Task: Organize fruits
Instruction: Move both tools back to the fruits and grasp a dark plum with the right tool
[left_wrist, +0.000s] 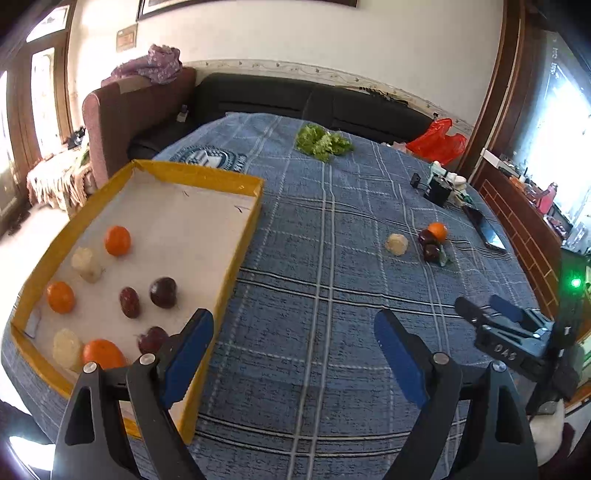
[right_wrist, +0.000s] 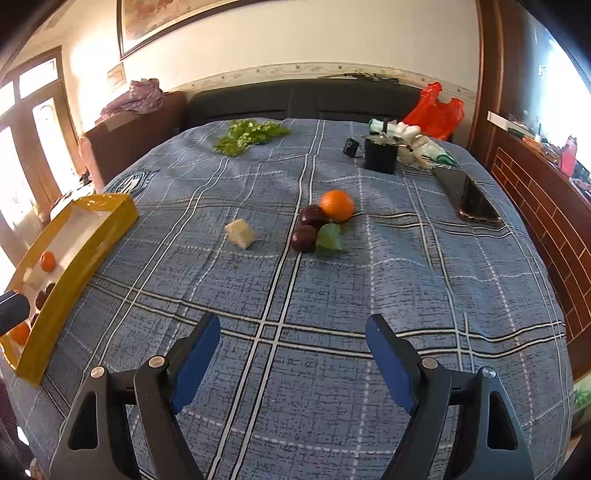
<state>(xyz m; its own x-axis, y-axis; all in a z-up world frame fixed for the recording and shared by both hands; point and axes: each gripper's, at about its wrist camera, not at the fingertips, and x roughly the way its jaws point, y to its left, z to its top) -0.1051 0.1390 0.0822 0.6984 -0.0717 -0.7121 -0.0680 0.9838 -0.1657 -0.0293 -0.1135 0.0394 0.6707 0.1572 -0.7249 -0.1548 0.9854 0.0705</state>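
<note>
A yellow-rimmed tray (left_wrist: 207, 177) on the blue plaid cloth holds several oranges, dark plums and pale peeled pieces, such as an orange (left_wrist: 117, 240) and a plum (left_wrist: 163, 292). On the cloth lie one orange (right_wrist: 336, 205), two dark plums (right_wrist: 312, 215) (right_wrist: 304, 238) with a green leaf (right_wrist: 328, 239), and a pale piece (right_wrist: 240, 233). My left gripper (left_wrist: 293, 347) is open and empty beside the tray's near right corner. My right gripper (right_wrist: 293, 354) is open and empty, well short of the loose fruit; it also shows in the left wrist view (left_wrist: 484, 310).
Leafy greens (right_wrist: 248, 136) lie at the table's far side. A black box (right_wrist: 380, 155), white and green bundles (right_wrist: 417, 142), a phone (right_wrist: 469, 197) and a red bag (right_wrist: 434, 110) sit at the far right. A sofa stands behind the table.
</note>
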